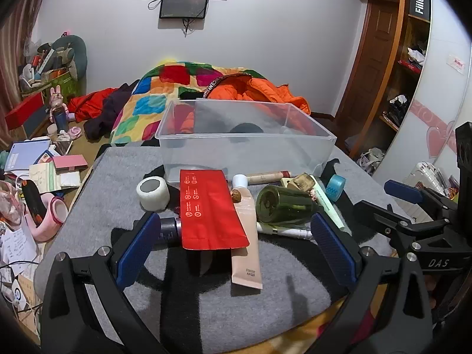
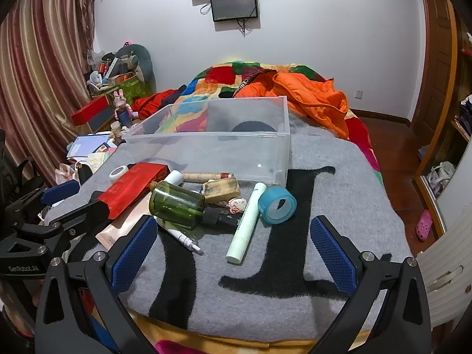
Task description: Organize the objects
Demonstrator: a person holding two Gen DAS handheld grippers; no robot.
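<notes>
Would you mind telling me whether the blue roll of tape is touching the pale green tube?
Touching: the right wrist view shows the blue roll of tape resting against the pale green tube, with no gap between them.

A bin [image 2: 206, 144] stands on a blanket [image 2: 339, 183]. Before it lies a clutter: a pouch [image 1: 211, 209] left, over a tube [image 1: 246, 236]; a bottle [image 2: 177, 203] in the middle, a pen [image 2: 184, 239] under it; a stick [image 2: 246, 224] and tape [image 2: 277, 205] right. A roll [image 1: 153, 193] lies leftmost.
</notes>
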